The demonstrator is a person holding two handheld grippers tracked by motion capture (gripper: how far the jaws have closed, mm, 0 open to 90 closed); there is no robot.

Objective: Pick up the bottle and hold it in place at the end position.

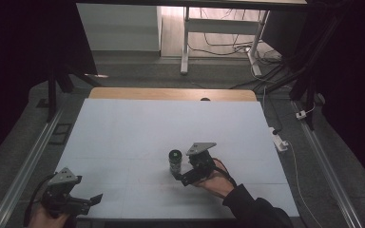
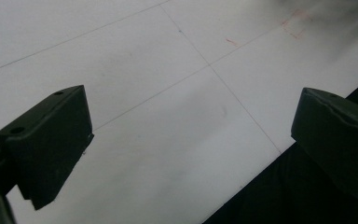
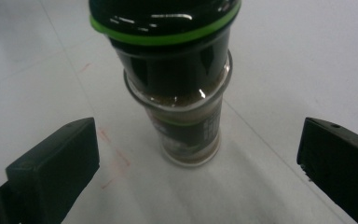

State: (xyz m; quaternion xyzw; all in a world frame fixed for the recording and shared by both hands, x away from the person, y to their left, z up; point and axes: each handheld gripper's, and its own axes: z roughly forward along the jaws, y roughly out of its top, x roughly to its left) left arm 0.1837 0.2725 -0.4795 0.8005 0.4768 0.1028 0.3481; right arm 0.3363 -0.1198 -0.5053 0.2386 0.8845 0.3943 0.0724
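Left gripper [image 1: 83, 199] at 7 o'clock corner of white table [image 1: 138, 128], fingers [image 2: 46, 140] wide apart over bare surface. Spice jar [image 1: 175, 161] upright just right of centre, black cap with green ring. Right gripper [image 1: 185, 176] at jar's 5 o'clock, fingers [image 3: 56, 163] spread, jar standing between them, untouched.

Each gripper is black, with two blocky, flat-faced jaws; on the left gripper [image 2: 186, 140] small round screw holes sit along the top edge of one jaw, and the right gripper [image 3: 196, 163] has one near a jaw's upper corner. A grey three-cornered plate rides on top of each, and a thin black cable loops away behind each body. The right hand [image 1: 217, 183] comes out of a dark long sleeve [image 1: 256, 209].
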